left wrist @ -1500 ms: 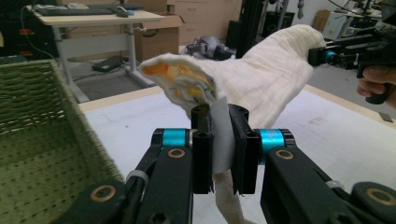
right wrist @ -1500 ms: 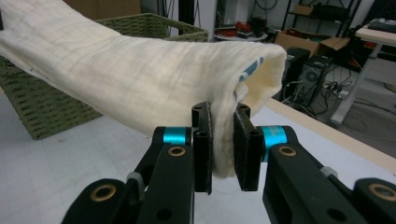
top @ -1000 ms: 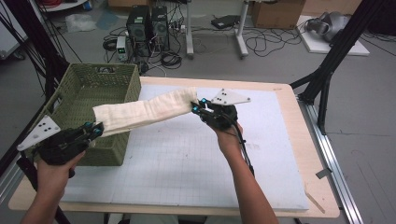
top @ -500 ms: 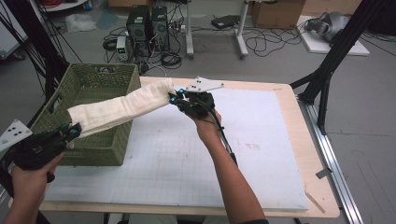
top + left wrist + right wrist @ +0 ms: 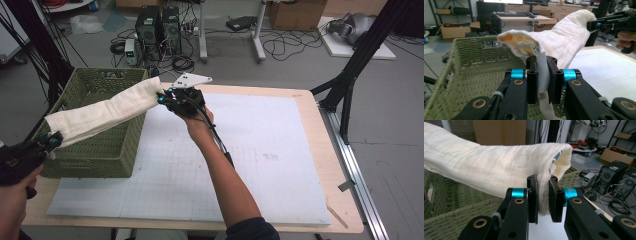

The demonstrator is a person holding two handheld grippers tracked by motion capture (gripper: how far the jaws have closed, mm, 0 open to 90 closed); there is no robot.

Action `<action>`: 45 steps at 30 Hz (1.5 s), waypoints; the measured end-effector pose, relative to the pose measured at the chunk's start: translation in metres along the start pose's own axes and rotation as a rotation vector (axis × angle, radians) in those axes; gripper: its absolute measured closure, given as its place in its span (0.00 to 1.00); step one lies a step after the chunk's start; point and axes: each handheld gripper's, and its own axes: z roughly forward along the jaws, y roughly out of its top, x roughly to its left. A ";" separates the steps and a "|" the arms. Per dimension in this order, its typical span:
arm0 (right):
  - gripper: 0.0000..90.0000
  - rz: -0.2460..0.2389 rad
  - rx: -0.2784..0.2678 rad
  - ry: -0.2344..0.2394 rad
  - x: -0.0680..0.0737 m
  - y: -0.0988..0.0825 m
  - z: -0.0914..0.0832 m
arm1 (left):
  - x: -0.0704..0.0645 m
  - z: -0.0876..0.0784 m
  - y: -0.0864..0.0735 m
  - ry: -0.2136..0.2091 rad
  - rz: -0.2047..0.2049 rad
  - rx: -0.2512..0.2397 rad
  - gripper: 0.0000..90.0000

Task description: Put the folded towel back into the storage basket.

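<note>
Workshop floor with computer towers [image 5: 159,27], loose cables and cardboard boxes behind; light wooden table [image 5: 320,150] covered by white gridded mat [image 5: 250,165] in front.

Green woven rectangular basket [image 5: 107,150]: standing on left part of table, open side up.

Cream-white folded cloth towel [image 5: 102,112]: stretched in air between both grippers, spanning diagonally above basket, touching neither mat nor basket floor. Orange-yellow printed inner layers visible at near end in left gripper view [image 5: 524,43]; blue print at folded end in right gripper view [image 5: 499,172].

Left gripper [image 5: 50,142]: at lower left, just beside near left corner of basket, held in left hand [image 5: 15,200]. Jaws clamped on lower end of towel; fabric pinched flat between black pads [image 5: 541,75].

Right gripper [image 5: 167,96]: above far right corner of basket, at mat's far left edge, held in right hand [image 5: 197,122], forearm extended over mat. Jaws clamped on upper end of towel, pads pressed on folded edge [image 5: 543,197]. Grey three-cornered plate on top.
</note>
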 end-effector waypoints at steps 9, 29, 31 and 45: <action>0.90 -0.011 0.002 0.016 0.009 0.010 0.030 | 0.016 -0.011 -0.001 0.050 -0.007 0.001 0.89; 0.90 -0.014 0.051 0.023 0.026 0.018 0.087 | 0.040 -0.024 -0.009 0.138 -0.011 0.021 0.89; 0.90 -0.019 0.052 0.024 0.027 0.020 0.091 | 0.042 -0.025 -0.009 0.146 -0.014 0.021 0.89; 0.90 -0.028 0.084 0.011 0.033 0.022 0.118 | 0.054 -0.028 -0.016 0.184 -0.026 0.033 0.89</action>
